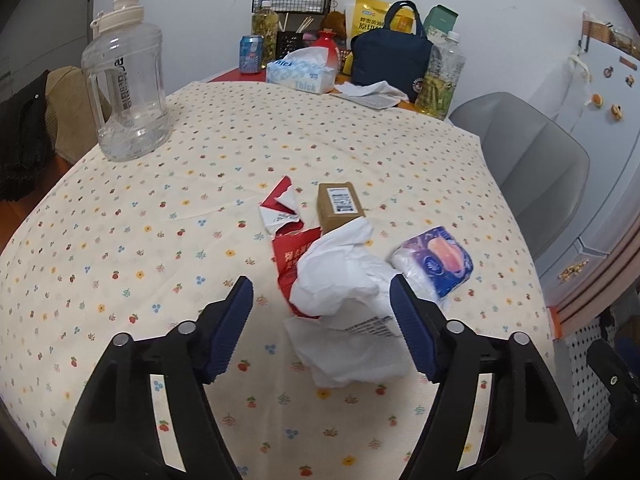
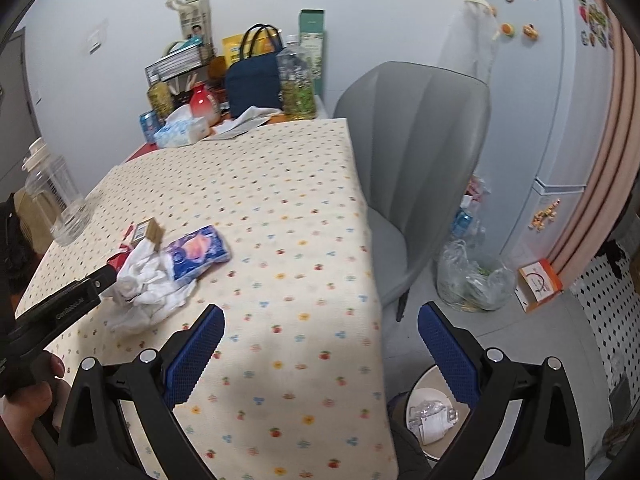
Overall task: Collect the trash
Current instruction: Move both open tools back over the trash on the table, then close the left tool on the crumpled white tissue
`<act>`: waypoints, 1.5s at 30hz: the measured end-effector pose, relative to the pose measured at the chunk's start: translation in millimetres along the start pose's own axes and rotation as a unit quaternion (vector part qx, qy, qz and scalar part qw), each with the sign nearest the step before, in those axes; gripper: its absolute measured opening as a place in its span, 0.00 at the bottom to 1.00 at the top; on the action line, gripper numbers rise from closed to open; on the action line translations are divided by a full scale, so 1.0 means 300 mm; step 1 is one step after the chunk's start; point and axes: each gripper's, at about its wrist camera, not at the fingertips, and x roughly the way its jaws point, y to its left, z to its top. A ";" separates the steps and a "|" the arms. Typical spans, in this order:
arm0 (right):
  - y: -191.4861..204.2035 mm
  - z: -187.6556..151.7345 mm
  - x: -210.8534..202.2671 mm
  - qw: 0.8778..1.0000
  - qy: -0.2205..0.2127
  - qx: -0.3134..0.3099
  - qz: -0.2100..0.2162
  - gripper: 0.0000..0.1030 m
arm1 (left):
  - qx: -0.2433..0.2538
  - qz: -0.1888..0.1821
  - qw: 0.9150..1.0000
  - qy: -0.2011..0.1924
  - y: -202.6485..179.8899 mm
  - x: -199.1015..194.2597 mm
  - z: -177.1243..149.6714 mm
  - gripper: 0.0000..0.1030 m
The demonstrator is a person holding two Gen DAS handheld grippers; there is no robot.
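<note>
A crumpled white tissue lies on the flowered tablecloth, on top of torn red-and-white packaging. A small brown cardboard box and a blue-purple tissue packet lie beside it. My left gripper is open, its blue pads either side of the tissue's near edge, empty. The same pile shows in the right wrist view: tissue, packet, box. My right gripper is open and empty over the table's right edge. A white bin with paper scraps stands on the floor below it.
A clear water jug stands at the table's left. A tissue box, a can, bottles and a navy bag crowd the far end. A grey chair stands right of the table, with a plastic bag on the floor and a fridge behind it.
</note>
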 end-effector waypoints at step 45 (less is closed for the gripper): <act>0.051 0.021 0.063 1.000 0.014 -0.008 0.007 0.92 | -0.018 -0.007 1.000 0.011 0.035 0.073 0.100 0.05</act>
